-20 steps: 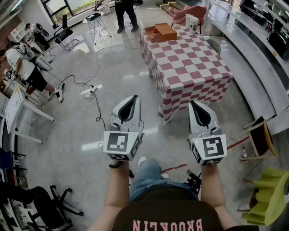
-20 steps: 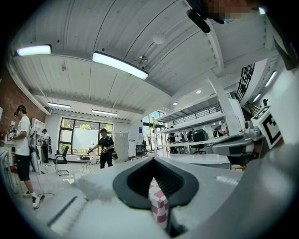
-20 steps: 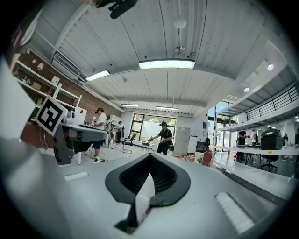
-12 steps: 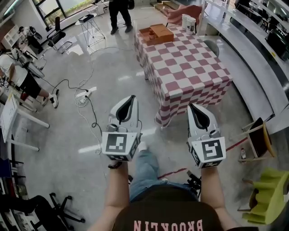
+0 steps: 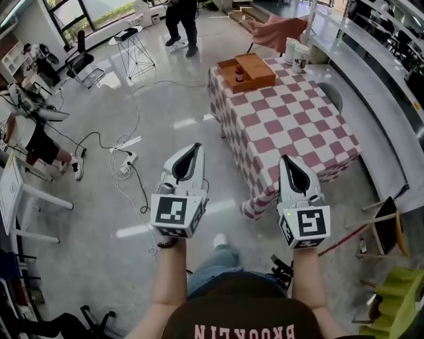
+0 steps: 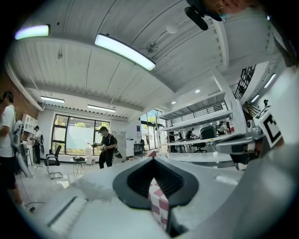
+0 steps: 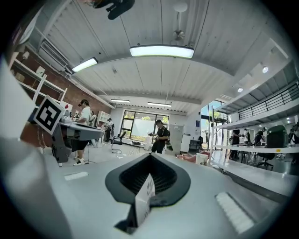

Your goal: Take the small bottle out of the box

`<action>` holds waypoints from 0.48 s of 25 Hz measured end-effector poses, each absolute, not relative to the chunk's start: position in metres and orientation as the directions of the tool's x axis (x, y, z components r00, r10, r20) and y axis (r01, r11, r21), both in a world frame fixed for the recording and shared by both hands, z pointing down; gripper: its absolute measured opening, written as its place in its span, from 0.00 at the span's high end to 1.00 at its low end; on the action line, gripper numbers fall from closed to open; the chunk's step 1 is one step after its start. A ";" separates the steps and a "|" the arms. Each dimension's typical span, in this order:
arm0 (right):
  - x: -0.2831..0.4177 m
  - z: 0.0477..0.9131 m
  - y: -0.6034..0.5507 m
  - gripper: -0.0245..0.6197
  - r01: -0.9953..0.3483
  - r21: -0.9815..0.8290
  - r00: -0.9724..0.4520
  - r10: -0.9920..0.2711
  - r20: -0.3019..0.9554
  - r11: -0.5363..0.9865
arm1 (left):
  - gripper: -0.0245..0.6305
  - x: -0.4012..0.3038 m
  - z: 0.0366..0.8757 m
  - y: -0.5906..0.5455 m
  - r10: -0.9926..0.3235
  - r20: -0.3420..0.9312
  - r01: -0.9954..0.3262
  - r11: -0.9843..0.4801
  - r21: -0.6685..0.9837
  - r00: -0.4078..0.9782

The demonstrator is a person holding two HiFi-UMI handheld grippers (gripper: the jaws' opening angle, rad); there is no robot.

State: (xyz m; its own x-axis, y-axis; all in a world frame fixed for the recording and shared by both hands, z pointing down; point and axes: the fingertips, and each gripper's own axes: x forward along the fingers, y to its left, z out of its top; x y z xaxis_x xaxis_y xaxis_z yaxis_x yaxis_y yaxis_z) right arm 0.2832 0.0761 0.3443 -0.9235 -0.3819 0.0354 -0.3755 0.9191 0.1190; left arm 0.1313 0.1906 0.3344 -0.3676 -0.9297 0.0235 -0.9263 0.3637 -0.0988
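Observation:
A wooden box (image 5: 246, 71) stands on the far corner of a table under a red-and-white checked cloth (image 5: 291, 126). A small dark bottle (image 5: 239, 74) stands upright in the box's left compartment. The person holds both grippers out in front, over the floor and well short of the table. The left gripper (image 5: 194, 147) is shut with nothing in it. The right gripper (image 5: 289, 160) is shut too, also empty, and its tip overlaps the cloth's near corner. In the left gripper view the closed left gripper (image 6: 156, 161) shows a sliver of checked cloth through its slit. The right gripper view shows the closed right gripper (image 7: 149, 158).
Two white cups (image 5: 295, 53) stand on the table's far right, with a pink chair (image 5: 281, 30) behind. A person (image 5: 182, 20) stands by a small folding stand (image 5: 132, 40). Cables and a power strip (image 5: 127, 157) lie on the floor at left. A long bench (image 5: 381, 112) runs along the right.
The view has shifted: the table now sits nearer and further right, and the box and bottle show more plainly. Both grippers stay shut and held side by side.

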 end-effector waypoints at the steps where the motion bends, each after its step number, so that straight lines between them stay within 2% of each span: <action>1: 0.271 0.342 0.070 0.96 -0.381 0.120 -0.922 -0.387 0.031 0.917 | 0.96 0.120 0.334 0.184 -0.932 0.027 -0.929 0.358 -0.098 -0.362; 6: 0.204 0.336 0.041 0.96 -0.391 0.121 -0.918 -0.395 0.010 0.912 | 0.96 0.063 0.328 0.150 -0.948 0.025 -0.945 0.314 -0.089 -0.317; 12: 0.130 0.343 0.017 0.96 -0.387 0.094 -0.920 -0.391 0.020 0.917 | 0.96 -0.011 0.333 0.139 -0.944 0.023 -0.942 0.328 -0.070 -0.330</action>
State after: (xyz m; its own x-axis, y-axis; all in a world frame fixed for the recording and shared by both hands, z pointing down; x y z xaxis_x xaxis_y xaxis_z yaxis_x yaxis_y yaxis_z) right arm 0.1303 0.0174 0.3434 -0.9204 -0.3906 0.0198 -0.3872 0.9172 0.0937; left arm -0.0110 0.1385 0.3328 -0.3301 -0.9437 0.0227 -0.9421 0.3279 -0.0697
